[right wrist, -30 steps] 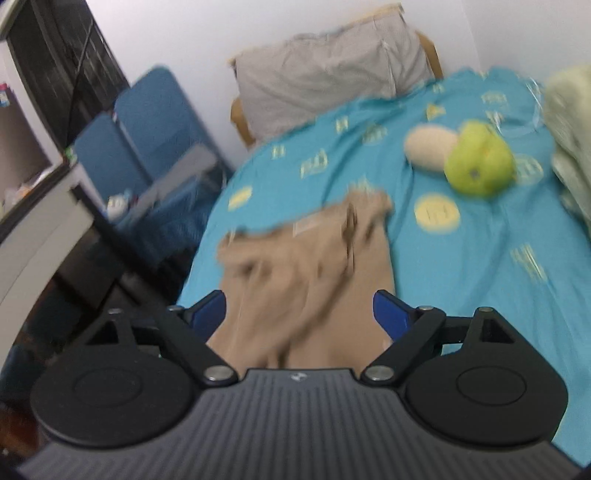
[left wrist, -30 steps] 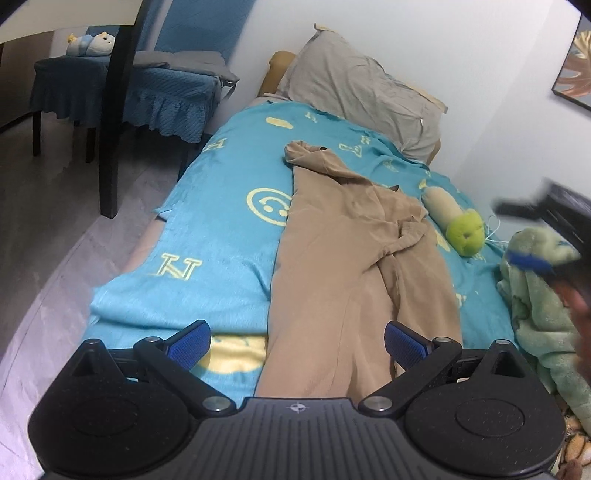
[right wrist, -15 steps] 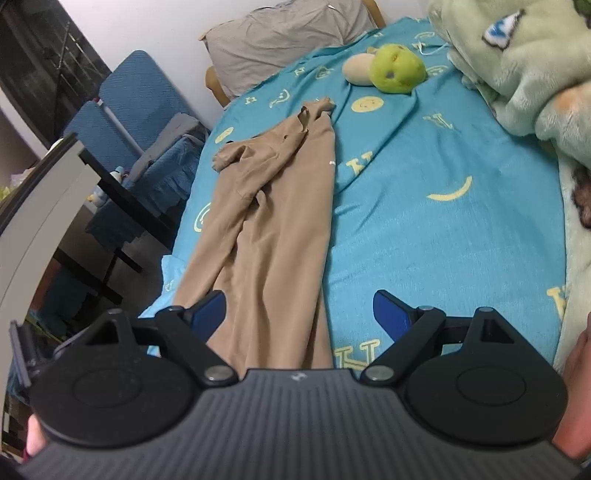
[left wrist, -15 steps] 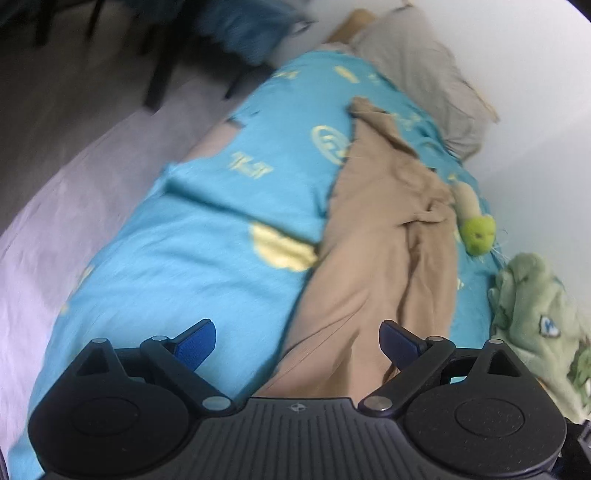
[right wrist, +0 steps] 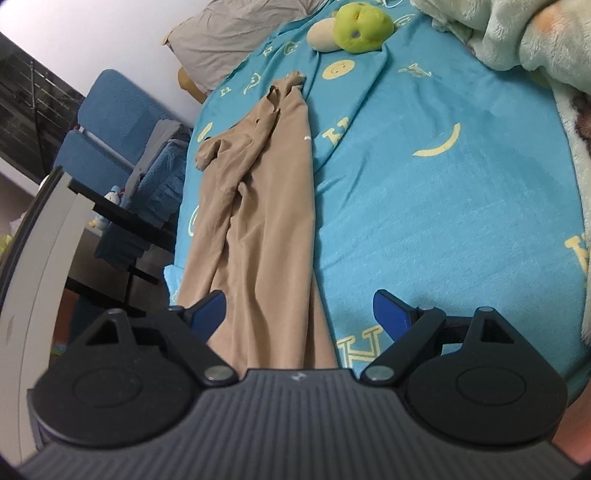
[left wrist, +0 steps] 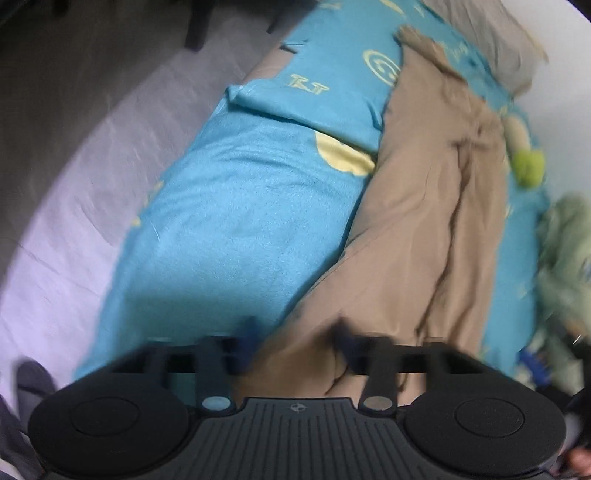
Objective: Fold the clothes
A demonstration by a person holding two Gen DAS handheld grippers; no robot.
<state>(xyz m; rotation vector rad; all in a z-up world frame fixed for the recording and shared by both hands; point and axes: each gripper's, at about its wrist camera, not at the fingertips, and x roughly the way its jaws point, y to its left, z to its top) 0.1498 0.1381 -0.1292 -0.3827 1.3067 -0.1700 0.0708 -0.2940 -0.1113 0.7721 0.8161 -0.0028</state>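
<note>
Left gripper (left wrist: 295,338): fingers (left wrist: 248,338) motion-blurred, have just been closing, now near together with the near hem of the tan trousers (left wrist: 424,221) bunched between them; whether the pads actually pinch the cloth, cannot tell. Right gripper (right wrist: 299,314): fingers (right wrist: 389,314) spread wide, holding nothing, poised over the near end of the trousers, left finger above the fabric edge, right finger above bare bedspread (right wrist: 424,206). Trousers lie lengthwise on the blue smiley-print bedspread, legs toward the camera, waist crumpled at the far end. Beyond: green plush toy (right wrist: 360,26), grey pillow (right wrist: 236,33). Pale green fleece blanket (right wrist: 517,33) at right. Blue chair (right wrist: 110,110) beside the bed.
</note>
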